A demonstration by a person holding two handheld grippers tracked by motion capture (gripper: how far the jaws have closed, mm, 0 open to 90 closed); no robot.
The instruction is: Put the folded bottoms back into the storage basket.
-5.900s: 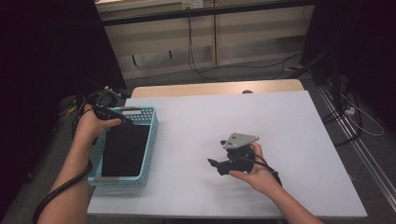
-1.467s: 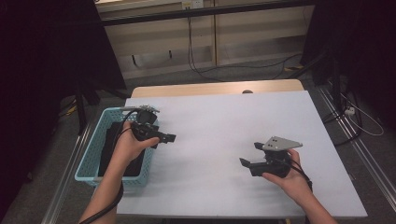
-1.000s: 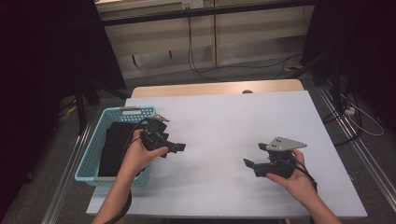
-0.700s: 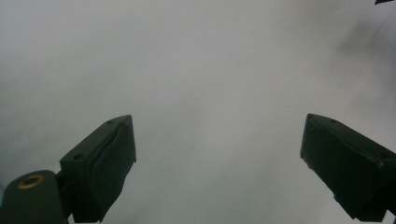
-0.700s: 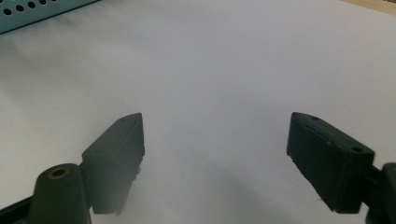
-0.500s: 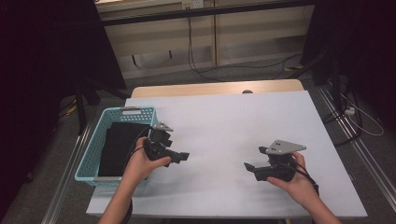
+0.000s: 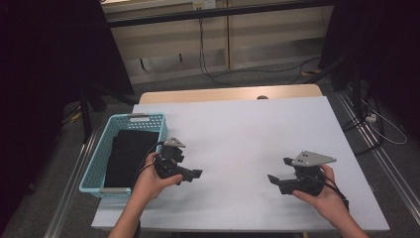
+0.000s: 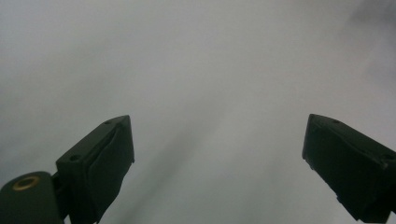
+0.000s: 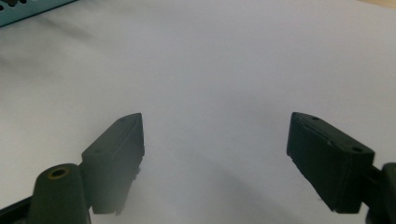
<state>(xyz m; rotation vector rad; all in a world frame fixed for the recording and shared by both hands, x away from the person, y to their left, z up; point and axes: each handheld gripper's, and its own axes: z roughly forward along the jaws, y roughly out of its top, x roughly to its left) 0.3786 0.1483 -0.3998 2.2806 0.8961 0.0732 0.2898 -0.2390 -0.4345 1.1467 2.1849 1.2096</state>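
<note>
On the white table (image 7: 247, 144), the left gripper (image 7: 194, 175) rests just right of the light-blue plastic basket (image 7: 99, 163) holding a flat black cloth (image 7: 126, 156); its fingers are spread, released, grasping nothing. The right gripper (image 7: 276, 179), near right, is equally released and empty.

Lay flat in blue basket (image 7: 97, 164) at nine o'clock: black folded cloth (image 7: 127, 156), covering most of the floor.
</note>
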